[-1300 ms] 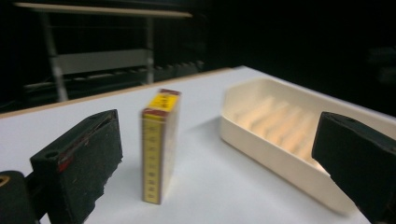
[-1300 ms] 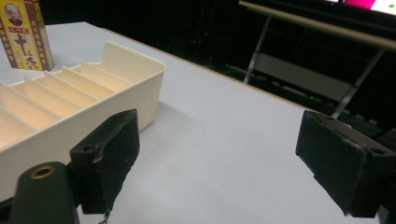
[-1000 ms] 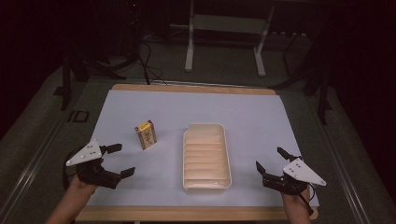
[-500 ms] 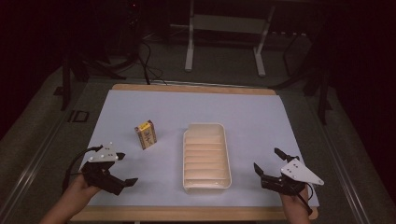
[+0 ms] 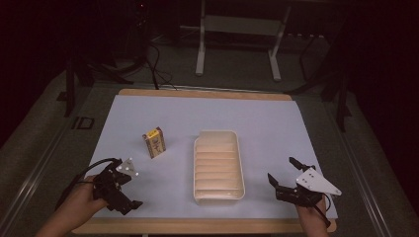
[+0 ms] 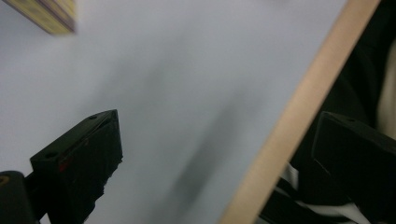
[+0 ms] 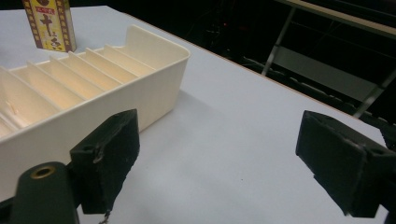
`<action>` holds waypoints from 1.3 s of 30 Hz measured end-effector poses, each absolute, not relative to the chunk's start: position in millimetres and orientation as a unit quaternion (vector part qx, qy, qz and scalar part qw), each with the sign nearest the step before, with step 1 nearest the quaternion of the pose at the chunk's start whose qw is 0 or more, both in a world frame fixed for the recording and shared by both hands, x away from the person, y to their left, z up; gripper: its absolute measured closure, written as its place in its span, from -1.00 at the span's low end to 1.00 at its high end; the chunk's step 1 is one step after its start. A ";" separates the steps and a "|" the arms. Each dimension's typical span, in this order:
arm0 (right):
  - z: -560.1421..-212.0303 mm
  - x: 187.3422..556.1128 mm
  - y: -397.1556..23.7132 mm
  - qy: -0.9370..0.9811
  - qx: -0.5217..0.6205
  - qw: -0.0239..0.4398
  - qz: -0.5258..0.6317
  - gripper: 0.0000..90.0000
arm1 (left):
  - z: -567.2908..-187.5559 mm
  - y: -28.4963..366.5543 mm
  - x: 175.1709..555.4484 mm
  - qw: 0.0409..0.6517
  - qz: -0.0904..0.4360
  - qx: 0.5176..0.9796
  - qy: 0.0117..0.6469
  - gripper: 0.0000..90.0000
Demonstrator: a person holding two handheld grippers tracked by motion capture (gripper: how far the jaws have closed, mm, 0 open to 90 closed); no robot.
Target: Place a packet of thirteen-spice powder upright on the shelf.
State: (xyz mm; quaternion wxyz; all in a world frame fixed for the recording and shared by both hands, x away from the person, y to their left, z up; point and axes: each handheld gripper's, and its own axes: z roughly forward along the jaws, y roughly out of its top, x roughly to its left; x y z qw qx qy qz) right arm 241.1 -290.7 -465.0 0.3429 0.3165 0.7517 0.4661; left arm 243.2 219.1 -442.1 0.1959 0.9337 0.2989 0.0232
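While both my hands rest low at the near edge, the surface (image 5: 257, 123) spreads pale and wide before me, with a wooden strip along its near border. Next in size, the cream tray (image 5: 219, 166) lies lengthwise near the middle, its inside ribbed by cross dividers and empty of goods. My right tool (image 5: 285, 174) sits just to the right of the tray's near end, jaws spread wide, holding nothing and touching nothing; in the right gripper view the tray wall stands close by its one jaw. My left tool (image 5: 129, 186) hovers at the near left, turned on its side over the wooden edge, jaws likewise well apart and empty. Smallest, the yellow box (image 5: 153, 142) stands upright left of the tray, apart from it and well beyond my left tool.
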 end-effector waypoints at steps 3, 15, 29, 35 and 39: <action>-464.9 241.0 -291.1 0.752 0.315 0.343 0.466 -0.70 | -442.2 217.8 245.8 0.187 0.013 0.929 0.319 -0.95; -465.9 241.2 -290.5 0.755 0.314 0.337 0.466 -0.70 | -449.0 218.9 259.9 0.109 -0.022 0.925 0.363 -0.95; -463.6 239.3 -290.3 0.747 0.322 0.346 0.468 -0.70 | -433.9 237.0 274.7 0.101 -0.022 0.905 0.412 -0.96; -464.9 240.2 -290.5 0.748 0.324 0.342 0.468 -0.70 | -427.8 241.1 285.6 0.098 -0.019 0.902 0.421 -0.96; -467.1 241.9 -288.9 0.756 0.324 0.333 0.461 -0.70 | -421.7 241.9 297.8 0.108 -0.002 0.904 0.414 -0.96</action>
